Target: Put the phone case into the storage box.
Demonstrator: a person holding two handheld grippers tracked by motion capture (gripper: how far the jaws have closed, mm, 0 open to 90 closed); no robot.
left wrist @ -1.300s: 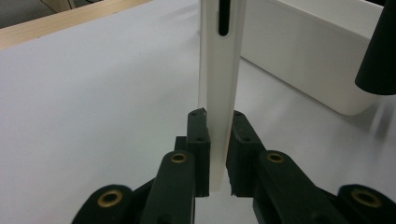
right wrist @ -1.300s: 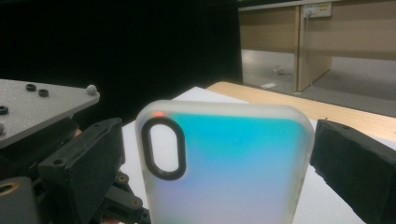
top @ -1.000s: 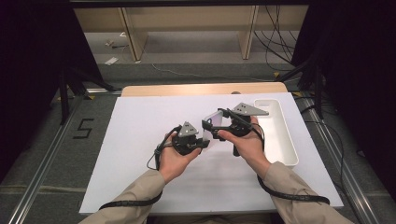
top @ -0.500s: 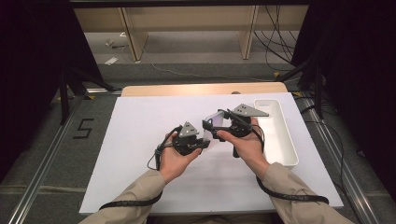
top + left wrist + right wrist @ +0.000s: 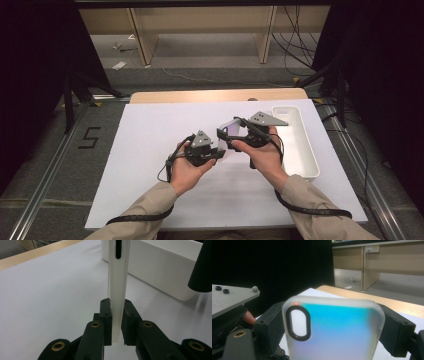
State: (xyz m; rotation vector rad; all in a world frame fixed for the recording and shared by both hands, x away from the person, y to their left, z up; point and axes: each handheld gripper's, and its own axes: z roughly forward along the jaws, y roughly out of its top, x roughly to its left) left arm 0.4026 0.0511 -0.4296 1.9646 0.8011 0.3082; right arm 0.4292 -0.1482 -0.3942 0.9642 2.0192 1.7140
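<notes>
A translucent white phone case (image 5: pixel 226 133) with an oval camera cut-out is held above the white table sheet between both grippers. My left gripper (image 5: pixel 219 153) is shut on the case's thin edge; in the left gripper view its pads (image 5: pixel 106 320) press both sides of the white case (image 5: pixel 117 285). My right gripper (image 5: pixel 223 135) spans the case's width. In the right gripper view the case (image 5: pixel 337 330), glowing blue-green, sits upright between the two black jaws, which press on its sides. Both hands are close together over the table's middle.
A long white tray (image 5: pixel 301 145) stands on the sheet just right of the hands, also close behind the case as the white tray (image 5: pixel 160 270). The wooden table edge (image 5: pixel 215 95) lies beyond the sheet, and shelving legs and cables lie on the floor behind.
</notes>
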